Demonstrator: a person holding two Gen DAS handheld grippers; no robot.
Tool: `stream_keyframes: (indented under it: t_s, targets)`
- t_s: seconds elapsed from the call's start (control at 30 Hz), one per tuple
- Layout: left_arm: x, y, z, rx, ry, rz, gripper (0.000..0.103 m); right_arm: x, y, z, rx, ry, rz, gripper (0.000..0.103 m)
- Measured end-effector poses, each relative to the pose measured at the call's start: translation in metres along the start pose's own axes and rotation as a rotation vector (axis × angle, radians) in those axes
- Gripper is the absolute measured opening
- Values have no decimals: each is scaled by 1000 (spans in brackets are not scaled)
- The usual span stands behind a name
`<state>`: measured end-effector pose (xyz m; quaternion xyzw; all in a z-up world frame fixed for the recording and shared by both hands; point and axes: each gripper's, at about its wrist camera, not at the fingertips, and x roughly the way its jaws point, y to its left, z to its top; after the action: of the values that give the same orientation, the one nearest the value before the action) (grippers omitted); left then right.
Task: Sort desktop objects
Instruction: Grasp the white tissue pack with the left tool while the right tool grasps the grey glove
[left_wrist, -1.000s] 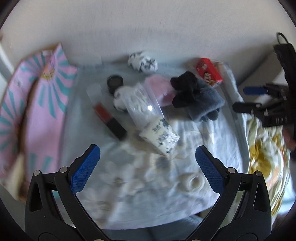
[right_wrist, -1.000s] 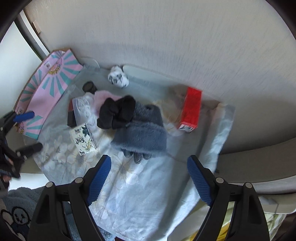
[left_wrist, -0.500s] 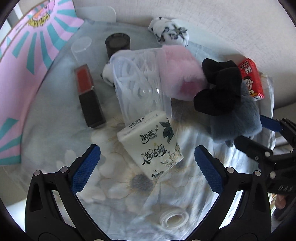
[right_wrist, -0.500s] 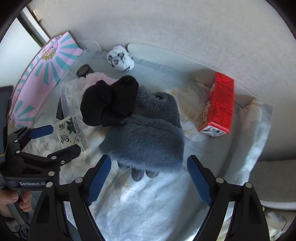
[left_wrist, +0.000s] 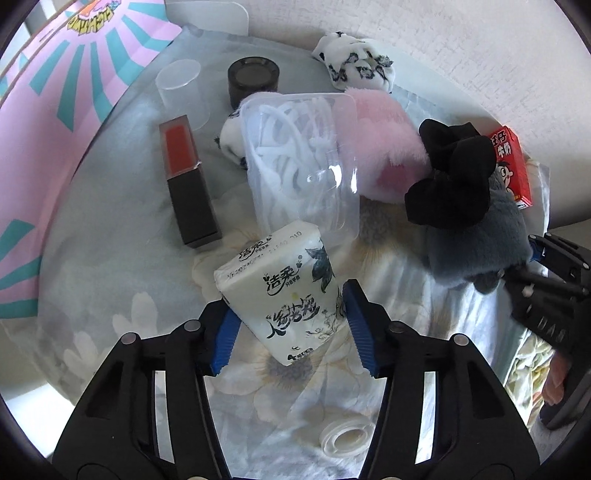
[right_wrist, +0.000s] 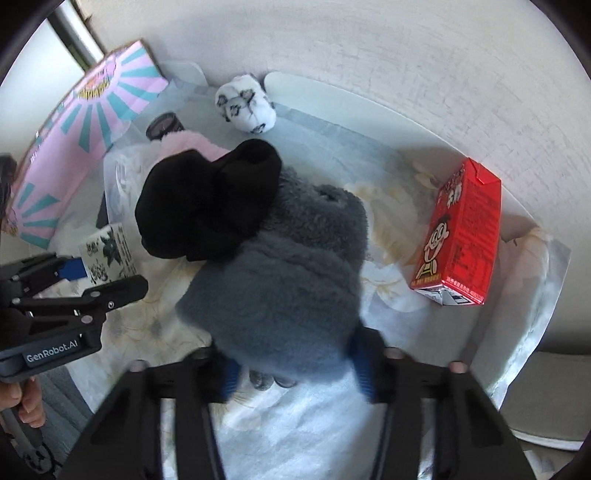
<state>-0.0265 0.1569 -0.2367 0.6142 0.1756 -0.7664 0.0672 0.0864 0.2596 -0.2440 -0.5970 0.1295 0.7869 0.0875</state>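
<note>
My left gripper (left_wrist: 286, 328) is shut on a white tissue pack (left_wrist: 280, 291) lying on the floral cloth (left_wrist: 110, 288); its blue pads press both sides. My right gripper (right_wrist: 293, 360) is shut on the near end of a grey fluffy item (right_wrist: 288, 266), with a black sock bundle (right_wrist: 207, 199) resting on its far end. The tissue pack also shows in the right wrist view (right_wrist: 109, 254), held by the left gripper (right_wrist: 79, 280).
A clear plastic box (left_wrist: 301, 162), lipstick box (left_wrist: 186, 177), dark jar (left_wrist: 253, 79), clear cup (left_wrist: 181, 92), pink fluffy item (left_wrist: 384, 144), patterned sock balls (left_wrist: 354, 70), red milk carton (right_wrist: 458, 236), tape roll (left_wrist: 345, 435). A pink box (left_wrist: 55, 103) stands at left.
Both grippers moved forward and down to the cloth and closed: the left on the tissue pack, the right on the grey fluffy item.
</note>
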Motion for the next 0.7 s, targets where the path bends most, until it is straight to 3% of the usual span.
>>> stream_keyframes:
  t_s: [0.1,0.3,0.67,0.7]
  targets:
    - [-4,3,-3,2,0,-21,49,-6,-7,-1,27,-9,15,27]
    - [-16,-3,-7,35,-7,-59,49,-12,-10,-4,57,-21,20,21]
    - [-51,-11,-17,105,-41,-100,48,-49,-10,-17,101,-58,-10,20]
    - [-60,-24,-5,110,-41,-104,48,-53,-12,-17,106,-60,-18,20]
